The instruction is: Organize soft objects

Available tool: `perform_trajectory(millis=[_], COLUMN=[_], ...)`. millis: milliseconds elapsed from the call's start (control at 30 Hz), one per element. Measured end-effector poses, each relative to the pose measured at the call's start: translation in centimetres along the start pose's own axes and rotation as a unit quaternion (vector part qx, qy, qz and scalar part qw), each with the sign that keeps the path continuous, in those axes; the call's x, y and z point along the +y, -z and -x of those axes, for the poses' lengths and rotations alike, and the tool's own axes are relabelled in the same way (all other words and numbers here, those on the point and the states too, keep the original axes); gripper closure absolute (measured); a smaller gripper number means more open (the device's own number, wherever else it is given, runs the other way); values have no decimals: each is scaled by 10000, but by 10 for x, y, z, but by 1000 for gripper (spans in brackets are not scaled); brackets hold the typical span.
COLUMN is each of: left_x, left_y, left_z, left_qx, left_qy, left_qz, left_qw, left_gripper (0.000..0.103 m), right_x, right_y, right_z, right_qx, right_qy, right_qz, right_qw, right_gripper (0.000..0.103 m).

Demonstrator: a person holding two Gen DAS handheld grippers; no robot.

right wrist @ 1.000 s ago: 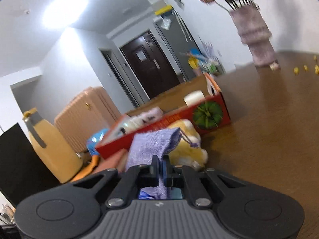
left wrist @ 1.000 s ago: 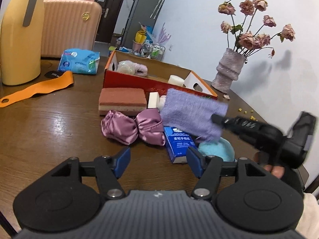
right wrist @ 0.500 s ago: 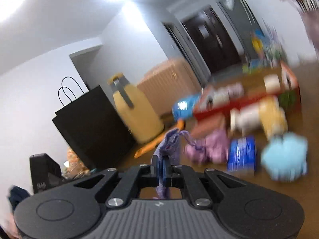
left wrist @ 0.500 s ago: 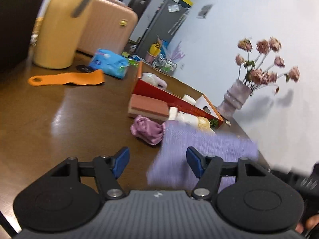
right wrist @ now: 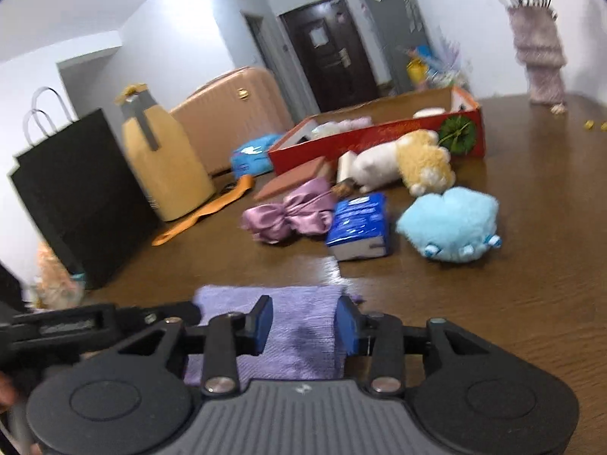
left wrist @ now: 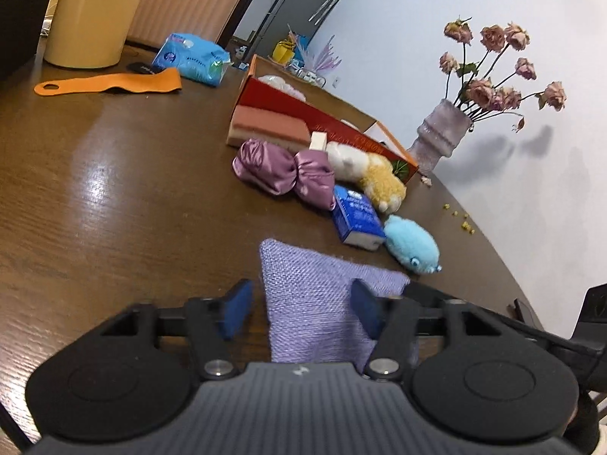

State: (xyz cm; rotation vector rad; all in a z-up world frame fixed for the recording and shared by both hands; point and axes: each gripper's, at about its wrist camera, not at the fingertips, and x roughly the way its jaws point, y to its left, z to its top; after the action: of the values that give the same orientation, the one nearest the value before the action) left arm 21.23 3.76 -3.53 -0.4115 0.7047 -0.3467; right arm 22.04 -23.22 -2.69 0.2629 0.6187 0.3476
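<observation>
The purple knitted cloth [left wrist: 322, 303] lies flat on the brown table [left wrist: 114, 189], near the front edge and apart from the other soft things, and the main risk is that it bunches or slides when pinched: a limp weave on a glossy top gives the jaws little to bite, so one closing pad may only push a fold ahead of it. A low sweep could also nudge the blue tissue pack [left wrist: 356, 220] or the light blue plush [left wrist: 411, 244] just beyond. The left gripper [left wrist: 299, 313] hovers low over the cloth, its jaws spread wide and empty, aimed forward toward the red cardboard box [left wrist: 341, 129]. The right gripper [right wrist: 299, 326] hangs over the same cloth from the other side, jaws likewise parted, holding nothing, tilted slightly downward.
</observation>
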Motion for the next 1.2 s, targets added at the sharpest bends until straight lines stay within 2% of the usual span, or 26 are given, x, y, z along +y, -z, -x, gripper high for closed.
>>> perform_trajectory(millis=[67,200,367,500,567,600,667,733,800,833,867,967,1000,1200], left_x=[2,2,7,10,11,12,16,18,16,14,11,7,7,9], left_y=[2,4,4,3,2,2,0,-1,-2,-2,-3,-3,-3,-7], left_z=[-1,0,-7,-5,-3,-1,4,6,4,1,-3,-7,-6,-10], left_qx=[-5,-46,53,142,147,135,133,67,14,10,33,-27,-58,-46], left_qy=[-45,-134,-502,-299,-236,-158,143,410,450,379,318,374,412,757], left_qz=[-7,-41,-65,46,144,212,466,682,700,647,581,519,501,664], left_qw=[10000,9999,9987,9994,9995,9996,9987,9968,9965,9972,9978,9979,9979,9949], left_gripper=[72,79,85,83,78,76,62,60,60,64,77,88,88,94], right_x=[9,31,37,37,38,39,40,39,39,39,40,38,36,23], right_y=[5,17,26,30,32,32,33,34,34,34,35,33,32,20], right_z=[-8,-24,-25,-24,-24,-24,-24,-23,-23,-23,-23,-20,-19,-9], right_qx=[-50,26,18,10,-19,-28,-36,-53,-73,-75,-78,-78,-99,-187], right_qy=[340,773,854,842,870,879,892,869,852,851,848,822,811,628], right_qz=[240,928,1097,1163,1289,1335,1377,1344,1341,1355,1360,1315,1273,878], right_qw=[9991,9927,9903,9896,9878,9871,9864,9871,9873,9871,9870,9879,9885,9940], right_gripper=[66,66,71,80,81,82,83,84,87,87,89,94,98,99])
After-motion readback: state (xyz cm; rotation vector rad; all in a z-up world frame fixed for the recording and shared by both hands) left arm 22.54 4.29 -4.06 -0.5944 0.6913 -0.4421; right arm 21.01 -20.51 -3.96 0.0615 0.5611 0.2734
